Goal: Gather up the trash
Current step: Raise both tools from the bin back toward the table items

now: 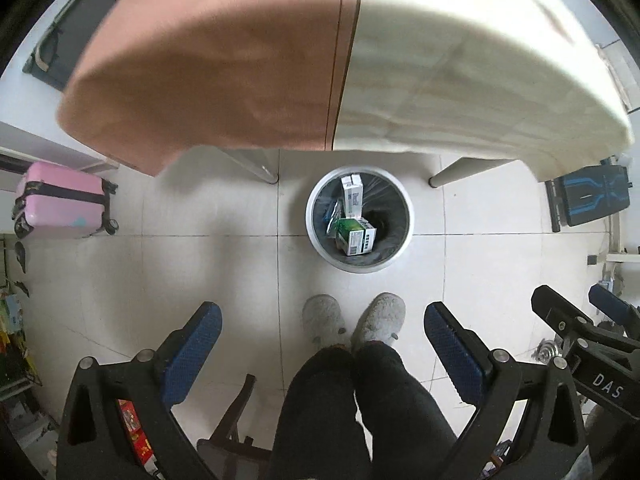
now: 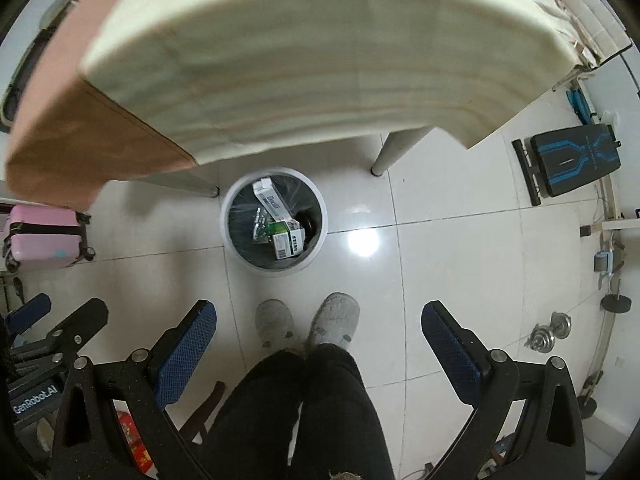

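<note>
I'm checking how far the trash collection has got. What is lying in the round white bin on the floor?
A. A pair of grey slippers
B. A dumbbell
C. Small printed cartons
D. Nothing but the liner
C: the bin holds a white carton and a green and white carton on its dark liner, in both wrist views.

— What's the floor like?
— Glossy white tiles (image 2: pixel 460 280) with a bright light glare (image 2: pixel 363 242) near centre.
— And furniture?
— At twelve o'clock, a table (image 1: pixel 460 80) under cream and pink cloths, on pale legs. A pink suitcase (image 1: pixel 60 204) at nine o'clock, a black-and-blue bench (image 2: pixel 576 164) at two, dumbbells (image 2: pixel 550 330) at four
</note>
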{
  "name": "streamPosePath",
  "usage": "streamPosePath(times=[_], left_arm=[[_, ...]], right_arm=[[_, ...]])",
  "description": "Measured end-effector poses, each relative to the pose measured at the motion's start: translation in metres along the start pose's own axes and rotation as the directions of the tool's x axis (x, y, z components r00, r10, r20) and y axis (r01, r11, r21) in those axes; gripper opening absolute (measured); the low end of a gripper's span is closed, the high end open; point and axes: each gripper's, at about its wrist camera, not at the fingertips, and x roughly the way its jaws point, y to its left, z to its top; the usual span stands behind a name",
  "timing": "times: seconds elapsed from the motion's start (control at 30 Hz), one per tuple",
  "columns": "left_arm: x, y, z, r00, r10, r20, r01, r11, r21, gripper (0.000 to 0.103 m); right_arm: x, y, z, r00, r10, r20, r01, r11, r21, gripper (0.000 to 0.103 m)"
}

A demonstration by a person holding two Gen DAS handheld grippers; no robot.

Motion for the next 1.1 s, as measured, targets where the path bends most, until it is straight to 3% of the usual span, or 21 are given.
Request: streamPosePath(times=[0.2, 0.33, 0.43, 0.6, 0.73, 0.8, 0.97, 1.1], left_arm=[[-0.058, 0.003, 0.007, 0.996, -0.003, 0.084, 0.003, 1.000, 0.003, 0.103], [-0.096, 0.011, 0.037, 0.984, 0.011, 0.176, -0.009, 1.000, -0.014, 0.103], [-0.126, 0.017, 0.070, 0.965, 0.054, 0.256, -0.045, 0.998, -0.041, 0.103], [-0.149, 0.021, 0.143, 0.946, 0.114, 0.303, -0.089, 0.992, -0.094, 0.103], [-0.149, 0.017, 0.208, 0.933, 0.179, 0.312, -0.140, 0.980, -0.142, 0.103], [-0.140, 0.018, 0.242, 0.933, 0.213, 0.291, -0.164, 0.969, -0.184, 0.103], [-0.102, 0.013, 0.318, 0.952, 0.259, 0.164, -0.210, 0.941, -0.266, 0.103], [-0.067, 0.007, 0.363, 0.961, 0.269, 0.068, -0.238, 0.924, -0.299, 0.103]], right_arm=[[-0.065, 0.005, 0.002, 0.997, 0.057, 0.043, -0.058, 0.998, 0.020, 0.103], [-0.110, 0.004, 0.034, 0.988, 0.128, 0.082, -0.132, 0.990, 0.052, 0.103], [-0.141, 0.004, 0.071, 0.981, 0.155, 0.119, -0.161, 0.986, 0.040, 0.103], [-0.182, 0.009, 0.160, 0.975, 0.149, 0.166, -0.142, 0.988, -0.057, 0.103], [-0.189, 0.013, 0.257, 0.978, 0.124, 0.168, -0.098, 0.983, -0.156, 0.103], [-0.179, 0.012, 0.311, 0.981, 0.106, 0.163, -0.075, 0.980, -0.185, 0.103], [-0.126, 0.028, 0.454, 0.994, 0.061, 0.093, -0.034, 0.963, -0.266, 0.103], [-0.073, 0.045, 0.527, 1.000, 0.015, 0.026, -0.005, 0.941, -0.337, 0.103]])
